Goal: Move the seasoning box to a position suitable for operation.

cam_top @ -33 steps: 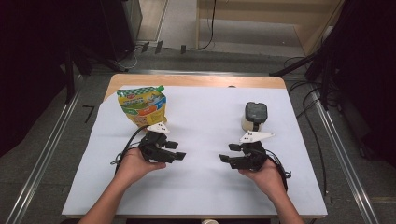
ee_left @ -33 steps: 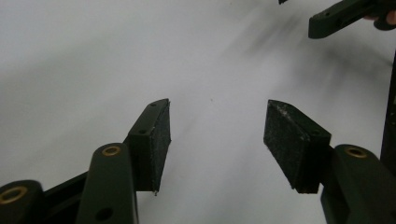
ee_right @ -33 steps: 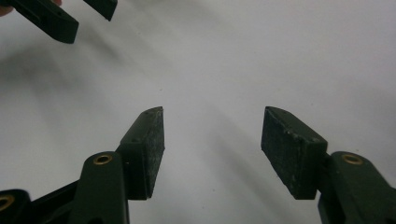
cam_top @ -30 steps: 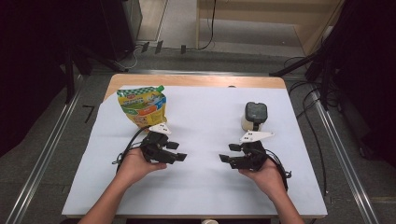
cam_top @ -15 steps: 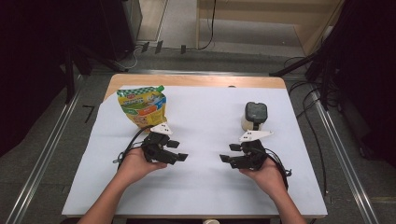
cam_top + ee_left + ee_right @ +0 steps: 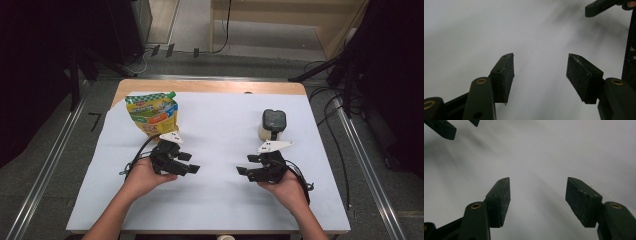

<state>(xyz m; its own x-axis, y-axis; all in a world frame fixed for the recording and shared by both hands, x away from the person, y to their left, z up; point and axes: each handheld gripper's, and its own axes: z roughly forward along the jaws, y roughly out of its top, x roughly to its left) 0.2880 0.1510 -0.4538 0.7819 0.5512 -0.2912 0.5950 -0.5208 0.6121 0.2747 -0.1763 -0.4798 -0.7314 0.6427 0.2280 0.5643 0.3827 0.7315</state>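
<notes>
My left tool [image 6: 192, 169] and right tool [image 6: 243, 171] are both spread and empty over the white surface [image 6: 220, 125], the yellow pouch's [image 6: 152, 113] print too small to read.

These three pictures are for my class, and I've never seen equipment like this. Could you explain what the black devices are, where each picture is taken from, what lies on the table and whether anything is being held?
A person sits at a table covered in white, holding a hand-operated gripper in each hand: the left gripper and the right gripper. The wide picture comes from a camera above. The two close-ups come from cameras on the grippers, looking along their black pads. A colourful pouch and a small dark-topped container lie beyond the grippers. Both grippers are open and hold nothing.
</notes>
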